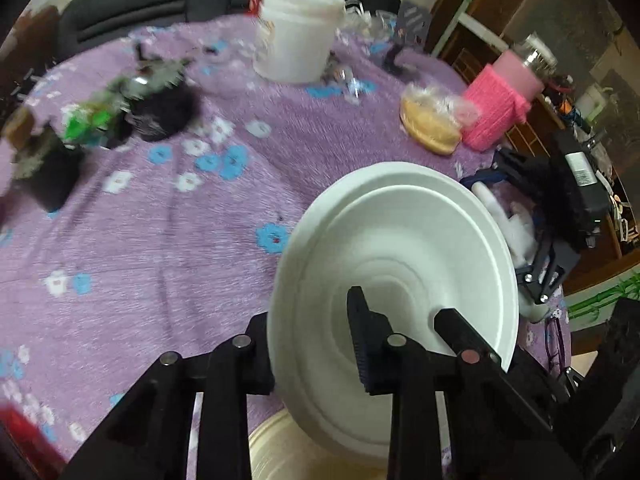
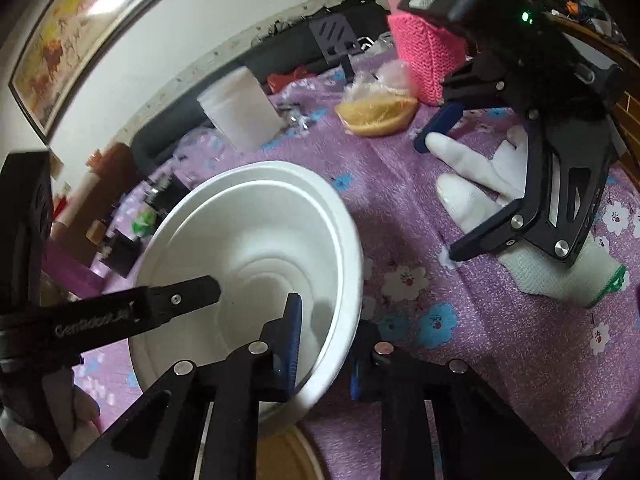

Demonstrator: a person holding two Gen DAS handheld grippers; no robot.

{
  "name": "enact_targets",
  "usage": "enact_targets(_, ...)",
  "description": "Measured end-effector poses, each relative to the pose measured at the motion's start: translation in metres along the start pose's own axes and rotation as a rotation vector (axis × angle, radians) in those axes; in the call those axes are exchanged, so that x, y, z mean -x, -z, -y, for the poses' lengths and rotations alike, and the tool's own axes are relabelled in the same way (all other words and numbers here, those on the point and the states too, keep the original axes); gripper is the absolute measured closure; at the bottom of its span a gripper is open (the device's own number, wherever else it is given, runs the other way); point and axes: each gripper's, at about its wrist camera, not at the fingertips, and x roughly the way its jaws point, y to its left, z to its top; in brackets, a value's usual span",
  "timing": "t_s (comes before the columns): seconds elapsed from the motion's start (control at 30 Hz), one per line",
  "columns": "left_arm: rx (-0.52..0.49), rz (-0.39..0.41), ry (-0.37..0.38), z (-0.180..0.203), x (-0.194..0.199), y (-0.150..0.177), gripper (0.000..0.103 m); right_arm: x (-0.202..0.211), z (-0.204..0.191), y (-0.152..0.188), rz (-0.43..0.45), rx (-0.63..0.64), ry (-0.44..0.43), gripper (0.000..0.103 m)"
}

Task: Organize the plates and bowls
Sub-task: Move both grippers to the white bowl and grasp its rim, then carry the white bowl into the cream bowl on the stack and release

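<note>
A white foam bowl (image 1: 400, 232) (image 2: 256, 216) is tilted above the purple flowered tablecloth (image 1: 160, 240). My left gripper (image 1: 308, 312) is shut on its near-left rim, one finger outside the wall and the ribbed pad inside. My right gripper (image 2: 328, 316) is shut on the opposite rim, its blue pad inside the bowl. Each view shows the other gripper's inner finger reaching into the bowl: the right one (image 1: 460, 332), the left one (image 2: 188, 292). Under the bowl, at the table's near edge, part of a cream dish (image 1: 280, 452) (image 2: 288, 456) shows.
A third black gripper (image 2: 540, 120) with a white-gloved hand (image 2: 480, 168) rests on the cloth to the right. Further back stand a white plastic jar (image 1: 296, 36), a pink knit-covered bottle (image 1: 500, 100), a bagged bun (image 1: 428, 124) and small dark pots (image 1: 160, 108).
</note>
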Motion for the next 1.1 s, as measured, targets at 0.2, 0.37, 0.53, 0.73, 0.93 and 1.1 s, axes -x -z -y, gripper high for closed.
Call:
enact_targets(0.2, -0.007, 0.079, -0.067, -0.013, 0.056, 0.036, 0.075, 0.022, -0.035, 0.012, 0.042, 0.107, -0.076, 0.086)
enact_targets(0.37, 0.041, 0.129, -0.107, -0.037, 0.101, 0.078, 0.075, 0.043, -0.075, 0.033, 0.058, 0.225, -0.147, 0.086)
enact_targets(0.53, 0.115, 0.173, -0.141, -0.071, 0.146, 0.117, 0.075, 0.062, -0.124, 0.062, 0.045, 0.334, -0.201, 0.086)
enact_targets(0.73, 0.231, 0.242, -0.183, -0.122, 0.198, 0.168, 0.075, 0.079, -0.187, 0.096, 0.008, 0.455, -0.275, 0.085)
enact_targets(0.93, 0.348, 0.305, -0.23, -0.172, 0.238, 0.206, 0.073, 0.079, -0.252, 0.129, -0.052, 0.555, -0.339, 0.085)
enact_targets(1.1, 0.404, 0.341, -0.287, -0.203, 0.255, 0.226, 0.073, 0.063, -0.294, 0.152, -0.116, 0.61, -0.36, 0.085)
